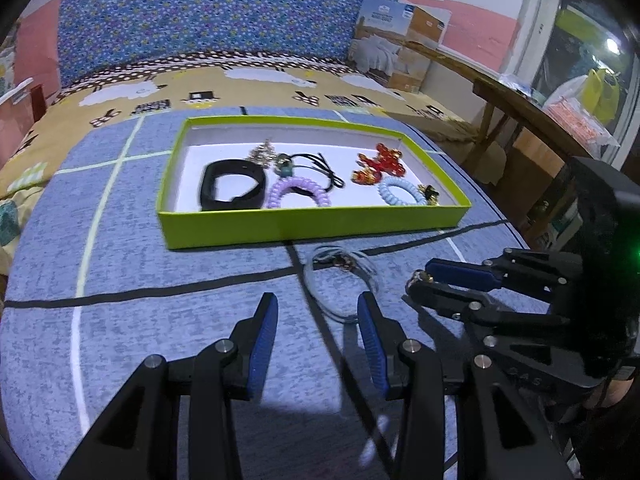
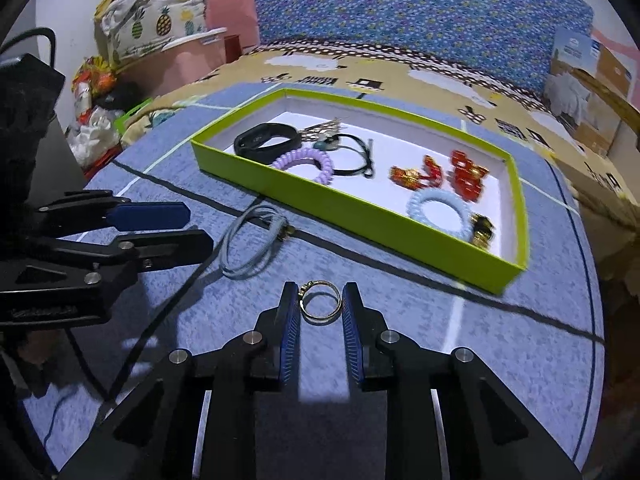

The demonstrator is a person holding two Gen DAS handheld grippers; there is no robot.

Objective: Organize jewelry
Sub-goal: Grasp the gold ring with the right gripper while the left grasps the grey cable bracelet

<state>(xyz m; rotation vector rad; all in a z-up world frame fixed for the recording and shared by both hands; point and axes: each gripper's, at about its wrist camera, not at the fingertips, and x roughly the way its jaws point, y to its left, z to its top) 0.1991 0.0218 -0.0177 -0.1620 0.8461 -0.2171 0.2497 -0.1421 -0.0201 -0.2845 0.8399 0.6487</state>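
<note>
Right gripper (image 2: 320, 306) is seen with a small gold ring (image 2: 320, 307) caught between its blue pads, jaws narrowed around it; whether it's actually squeezed can't be told. Probably it's being picked up for the green box (image 2: 360, 216), which sits at about 1 o'clock from the ring and already holds hair ties and red clips. A grey hair tie (image 2: 250, 246) is left on the blue mat at 10 o'clock. Left gripper (image 1: 318, 312) is kept spread, nothing pinched, likely lined up for that tie.
</note>
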